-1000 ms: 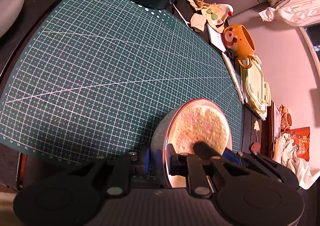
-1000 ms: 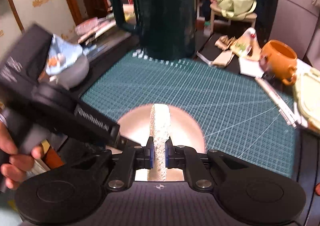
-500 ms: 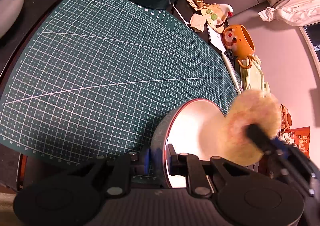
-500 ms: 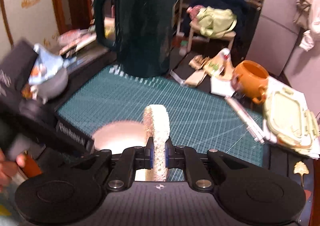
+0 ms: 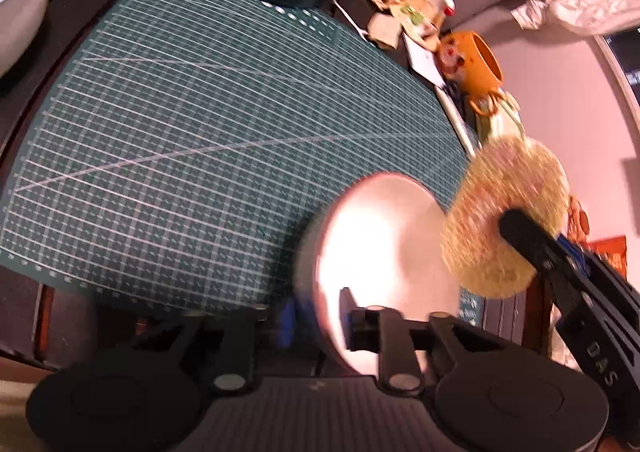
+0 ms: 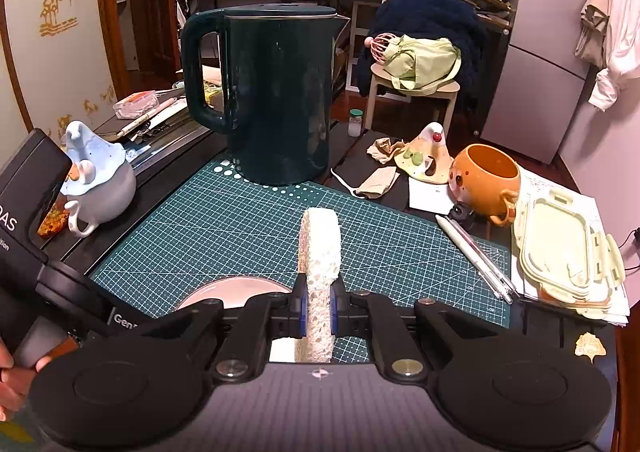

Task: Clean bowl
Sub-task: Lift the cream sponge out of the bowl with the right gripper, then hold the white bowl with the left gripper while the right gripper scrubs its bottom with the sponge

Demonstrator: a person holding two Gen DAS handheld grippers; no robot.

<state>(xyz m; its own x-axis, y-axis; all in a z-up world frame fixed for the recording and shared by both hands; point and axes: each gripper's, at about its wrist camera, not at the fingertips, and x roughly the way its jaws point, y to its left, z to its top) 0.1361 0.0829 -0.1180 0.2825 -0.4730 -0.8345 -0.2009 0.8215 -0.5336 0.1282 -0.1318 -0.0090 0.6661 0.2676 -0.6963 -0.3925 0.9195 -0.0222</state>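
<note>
Bowl [image 5: 384, 272] sits tilted on its side at the near edge of the green cutting mat [image 5: 180, 123], its rim pinched in my left claw [image 5: 316, 316]. My right claw [image 6: 318, 310] clamps the round sponge [image 6: 319, 252], which a second ago was pressed inside the bowl and now hangs lifted out, just beside the rim. I judge the wiping pass is over, or paused for another. Near to far, I count one bowl, one sponge, one pen [image 6: 476, 256], one lidded box [image 6: 560, 252], one orange mug [image 6: 486, 179], one gnome teapot [image 6: 98, 179], and one dark kettle [image 6: 276, 95] on the worktop.
</note>
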